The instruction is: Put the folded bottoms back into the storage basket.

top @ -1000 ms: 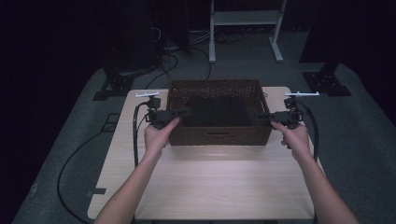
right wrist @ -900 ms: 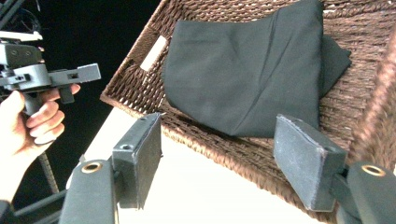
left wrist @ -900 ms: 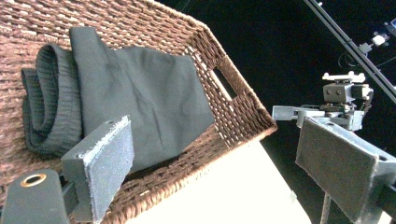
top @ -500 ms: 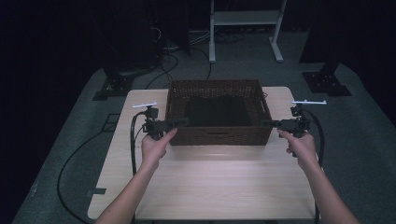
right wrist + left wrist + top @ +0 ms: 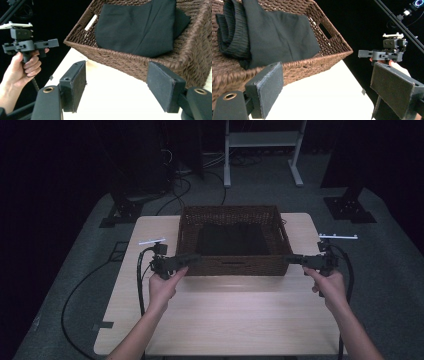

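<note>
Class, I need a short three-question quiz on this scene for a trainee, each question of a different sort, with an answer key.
1. True or false: the left tongs are clamped on the wicker basket.
2. Multiple choice: what lies in the basket? A) white towels B) dark folded cloth C) nothing
3. Short answer: at which parts of the basket do the left tongs and the right tongs sit in the high view?

Key
1. False; the jaws stand open, apart from the rim.
2. B
3. At its two near corners, one at each end of the near wall.
</note>
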